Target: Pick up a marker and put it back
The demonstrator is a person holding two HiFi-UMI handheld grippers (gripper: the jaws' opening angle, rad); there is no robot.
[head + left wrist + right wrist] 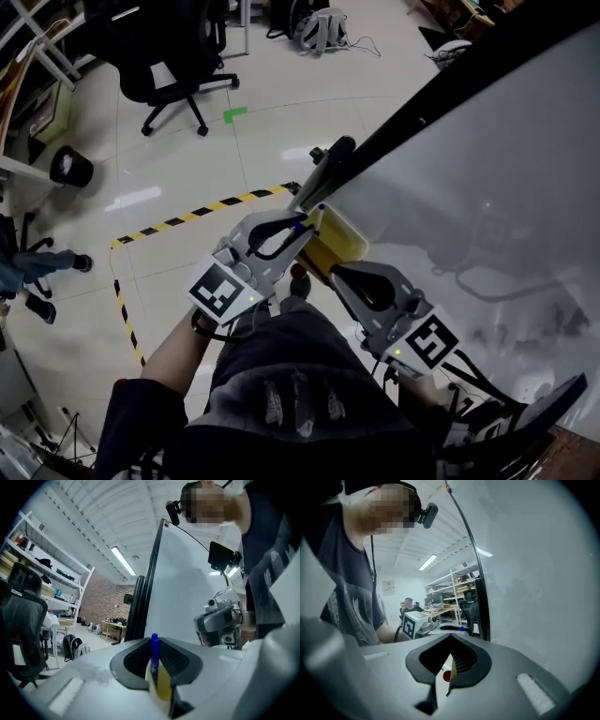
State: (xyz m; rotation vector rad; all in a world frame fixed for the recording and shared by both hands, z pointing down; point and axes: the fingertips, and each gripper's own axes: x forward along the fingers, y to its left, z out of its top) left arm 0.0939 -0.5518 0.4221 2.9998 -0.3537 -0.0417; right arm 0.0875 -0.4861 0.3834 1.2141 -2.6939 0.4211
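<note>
My left tool (154, 644) is clamped on the blue marker (154, 656), which stands upright right by the yellow holder (339, 240) on the whiteboard (487, 169). I'd lower it straight in and release only once it's seated. My right tool (450, 639), closed and empty, should stay clear.

**Around the board: a workshop floor and its clutter**

A black swivel office chair (173, 66) stands on the glossy pale floor (187, 155), a round black bin (71, 167) to its left in the head view. A small green tape patch (234, 114) lies near its wheels. A yellow-and-black striped tape line (187, 220) runs toward the large white board (487, 169). A grey backpack (319, 28) lies farther off. The left gripper view shows white shelving (51, 573), a red brick wall (101, 604) and a long ceiling strip light (123, 560).
</note>
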